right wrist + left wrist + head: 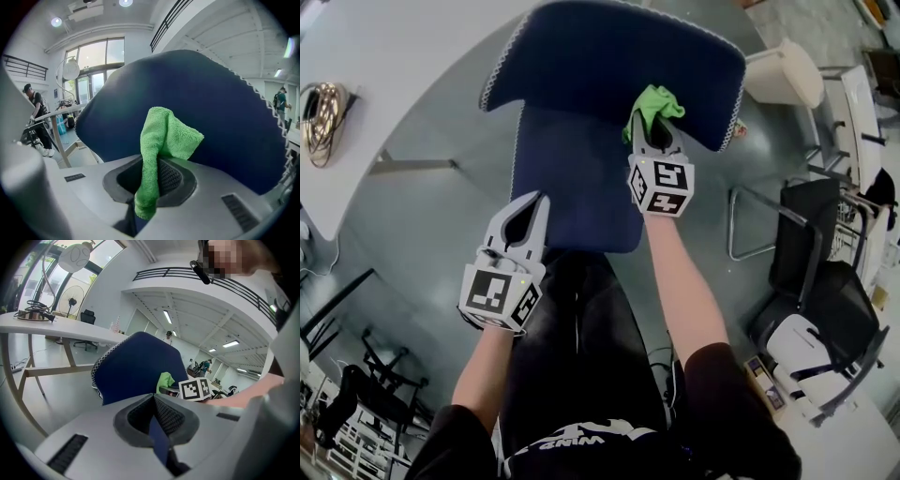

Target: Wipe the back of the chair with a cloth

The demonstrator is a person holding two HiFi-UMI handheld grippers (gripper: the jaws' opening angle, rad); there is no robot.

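The chair has a dark blue back and seat and stands right in front of me. My right gripper is shut on a green cloth and presses it against the front of the back, right of its middle. In the right gripper view the cloth sticks up out of the jaws, with the blue back filling the space behind it. My left gripper hovers by the seat's near left edge, jaws together and holding nothing. The left gripper view shows the chair back and cloth ahead.
A white table with a coil of cable stands to the left. A white chair and black chairs crowd the right side. My legs are just behind the seat. A person stands far off.
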